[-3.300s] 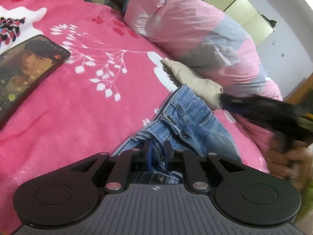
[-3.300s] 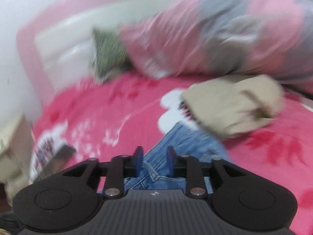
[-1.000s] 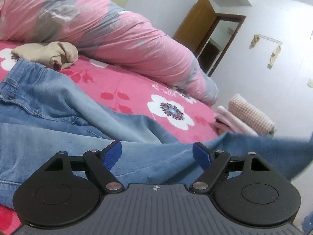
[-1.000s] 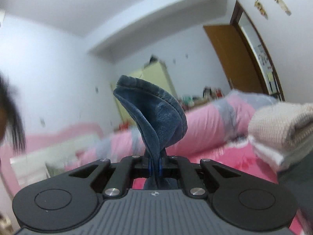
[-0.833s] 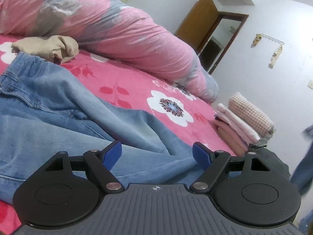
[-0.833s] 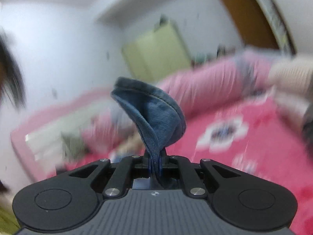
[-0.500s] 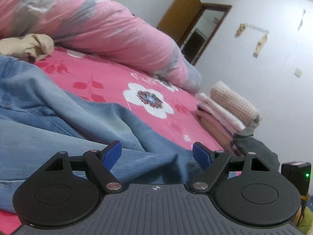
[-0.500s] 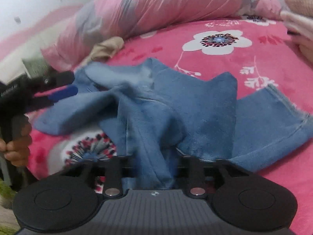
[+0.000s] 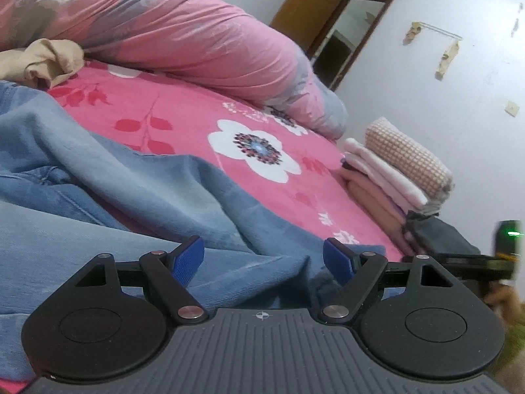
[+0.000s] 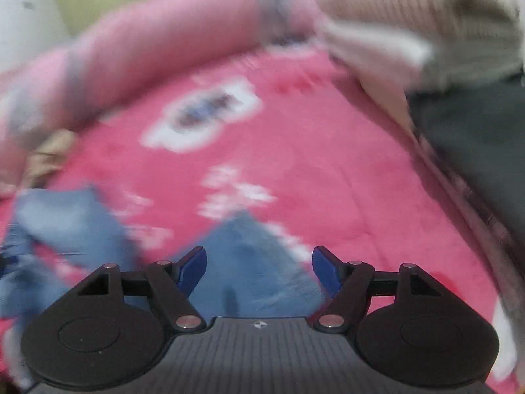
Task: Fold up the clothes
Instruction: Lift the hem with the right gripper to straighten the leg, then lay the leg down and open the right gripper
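Blue jeans (image 9: 98, 180) lie rumpled across the pink flowered bed (image 9: 183, 111), legs running toward the near edge. My left gripper (image 9: 264, 257) stands open just above the denim, its blue pads (image 9: 187, 257) touching nothing. In the blurred right wrist view my right gripper (image 10: 259, 267) has its jaws opening; a jeans leg end (image 10: 249, 262) lies on the bed below and between them, and the pads do not press on it. The right gripper's black body (image 9: 459, 259) shows at the right edge of the left wrist view.
A pink and grey duvet (image 9: 170, 29) is bunched along the far side of the bed. A crumpled beige garment (image 9: 46, 59) lies beside it. A stack of folded clothes (image 9: 393, 177) sits at the bed's right end, on a dark garment (image 10: 475, 144). A brown door (image 9: 305, 10) is behind.
My right gripper swung down from high in the air to the bed, let go of the jeans leg end it held and opened. My left gripper stayed open and drifted a little along the jeans.
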`<state>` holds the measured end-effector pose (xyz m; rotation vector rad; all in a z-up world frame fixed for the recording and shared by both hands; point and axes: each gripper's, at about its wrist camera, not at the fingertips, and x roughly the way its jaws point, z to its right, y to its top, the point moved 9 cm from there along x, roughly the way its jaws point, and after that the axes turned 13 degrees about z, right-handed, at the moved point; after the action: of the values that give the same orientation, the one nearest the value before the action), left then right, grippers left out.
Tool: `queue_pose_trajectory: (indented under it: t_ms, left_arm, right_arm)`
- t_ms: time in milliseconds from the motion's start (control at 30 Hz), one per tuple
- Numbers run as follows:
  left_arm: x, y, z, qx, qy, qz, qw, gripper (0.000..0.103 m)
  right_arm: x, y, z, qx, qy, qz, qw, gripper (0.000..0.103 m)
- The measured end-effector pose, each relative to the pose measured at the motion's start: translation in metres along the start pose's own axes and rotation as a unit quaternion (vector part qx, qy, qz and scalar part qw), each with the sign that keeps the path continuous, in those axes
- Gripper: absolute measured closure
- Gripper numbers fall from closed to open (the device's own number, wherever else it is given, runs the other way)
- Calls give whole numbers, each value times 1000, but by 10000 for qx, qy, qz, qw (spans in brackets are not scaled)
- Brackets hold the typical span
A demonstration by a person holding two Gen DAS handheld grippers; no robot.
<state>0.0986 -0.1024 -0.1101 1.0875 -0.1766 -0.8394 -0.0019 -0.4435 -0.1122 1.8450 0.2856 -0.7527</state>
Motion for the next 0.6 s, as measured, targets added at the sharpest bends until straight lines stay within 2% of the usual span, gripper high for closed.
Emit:
queue_pose_trajectory:
  t_ms: [67, 133, 167, 233, 267, 300, 367, 467, 600]
  left_arm:
    - [3, 2, -5, -6, 116, 25, 9999, 23]
    - [5, 5, -10, 2, 221, 52, 9997, 23]
    - [7, 6, -13, 6, 260, 76, 9996, 23]
    - [11, 9, -18, -2, 340, 125, 9993, 23]
    - [14, 10, -20, -25, 379, 136, 9992, 23]
    - [17, 12, -23, -50, 416, 146, 9990, 23]
    - [21, 14, -27, -60, 515, 174, 9985, 23]
    - [24, 18, -33, -20, 631, 203, 9978, 23]
    - [26, 21, -40, -48, 738, 221, 9970, 23]
  right_arm:
    - [29, -8, 12, 23, -1, -478, 9989, 31]
    - [34, -8, 6, -178, 76, -531, 9984, 37]
    - [33, -8, 1, -367, 96, -580, 9976, 54]
    - [29, -9, -8, -672, 102, -690, 9953, 79]
    - [25, -9, -9, -810, 65, -699, 9942, 90]
    - [21, -7, -10, -886, 58, -688, 9937, 97]
    - [14, 6, -9, -962, 38, -513, 9940, 99]
    - [0, 56, -8, -1298, -229, 244, 9910, 99]
    - [-18, 141, 20, -1425, -1033, 1228, 9767, 99]
